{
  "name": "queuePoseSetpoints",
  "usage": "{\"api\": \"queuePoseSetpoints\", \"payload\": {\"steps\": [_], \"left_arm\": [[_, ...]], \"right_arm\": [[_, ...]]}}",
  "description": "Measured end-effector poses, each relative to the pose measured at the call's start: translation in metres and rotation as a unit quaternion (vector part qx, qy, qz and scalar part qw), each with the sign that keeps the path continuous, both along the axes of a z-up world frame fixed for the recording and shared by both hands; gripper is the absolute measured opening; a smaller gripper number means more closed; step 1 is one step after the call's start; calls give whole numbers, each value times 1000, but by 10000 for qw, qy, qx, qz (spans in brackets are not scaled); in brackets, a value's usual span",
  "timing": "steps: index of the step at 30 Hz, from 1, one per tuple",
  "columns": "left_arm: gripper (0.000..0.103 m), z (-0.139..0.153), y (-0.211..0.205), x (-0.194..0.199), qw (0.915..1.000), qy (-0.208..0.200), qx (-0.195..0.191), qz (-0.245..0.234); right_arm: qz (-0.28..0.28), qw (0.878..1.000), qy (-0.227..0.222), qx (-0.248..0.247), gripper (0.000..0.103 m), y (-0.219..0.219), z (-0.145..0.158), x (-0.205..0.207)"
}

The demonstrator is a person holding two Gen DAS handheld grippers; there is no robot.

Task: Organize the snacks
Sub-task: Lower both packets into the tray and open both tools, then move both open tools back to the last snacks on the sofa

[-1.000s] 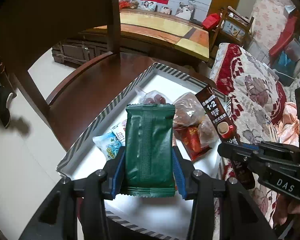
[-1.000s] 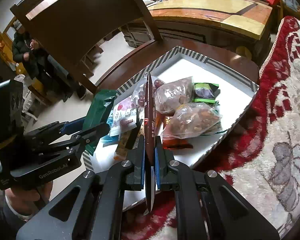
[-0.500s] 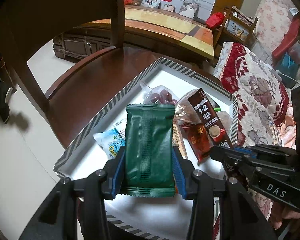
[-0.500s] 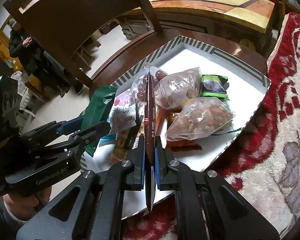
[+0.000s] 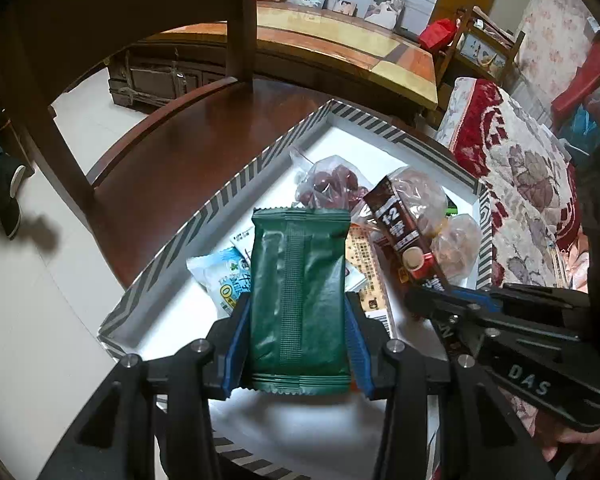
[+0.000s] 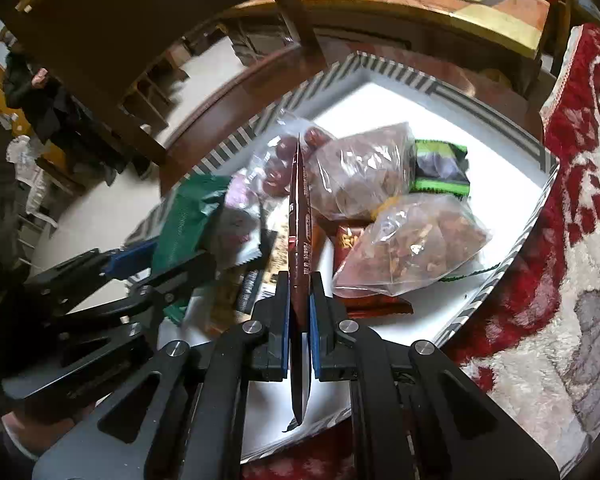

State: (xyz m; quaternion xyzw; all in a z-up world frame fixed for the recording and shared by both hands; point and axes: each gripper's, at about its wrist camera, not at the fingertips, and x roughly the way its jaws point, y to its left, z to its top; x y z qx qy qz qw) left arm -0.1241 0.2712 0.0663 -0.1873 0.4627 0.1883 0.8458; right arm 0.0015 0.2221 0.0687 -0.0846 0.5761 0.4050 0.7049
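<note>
Lower over the striped tray (image 6: pixel 542 162) now, the right gripper (image 6: pixel 299 312) pinches a flat brown sachet (image 6: pixel 299 216) edge-on; at nine o'clock, the left gripper (image 5: pixel 298 332) clamps a crinkly green packet (image 5: pixel 299 296).

Right hand-held gripper (image 6: pixel 299 328) pinches a brown sachet (image 6: pixel 299 216) edge-on above the striped tray (image 6: pixel 540 200); clear snack bags (image 6: pixel 404 248) beneath.

Bare tray (image 5: pixel 172 320) corner nr grippers; snack bags (image 6: pixel 364 172) crowding middle

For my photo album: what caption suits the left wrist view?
Left gripper clamps a green snack packet above the striped-rim tray of snacks.
</note>
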Motion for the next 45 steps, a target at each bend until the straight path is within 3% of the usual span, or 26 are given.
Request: {"api": "queuePoseSetpoints", "payload": {"steps": [8,12,17,22,32,45], "left_arm": [[52,-4,2,0,9999,95,-11,135],[56,-3,1,-1,9998,103,49,165],[73,6,0,-5,9996,34,112,276],[78,19,-5,-8,9992,-78,251,298],[80,42,-38,6,9989,-333,338,-2],[80,49,-113,48,9956,-446,295,-774]], "right_arm": [[147,9997,-62,-158,10,8,-8,-6],[178,9997,-70,-150,24,9,-6,-10],[102,9999,-87,-11,24,0,4,-11],[-11,9995,-181,268,24,-12,22,-13],[-418,9969,-400,527,24,-65,51,-14],[-1230,9903,-427,480,24,-157,50,-1]]}}
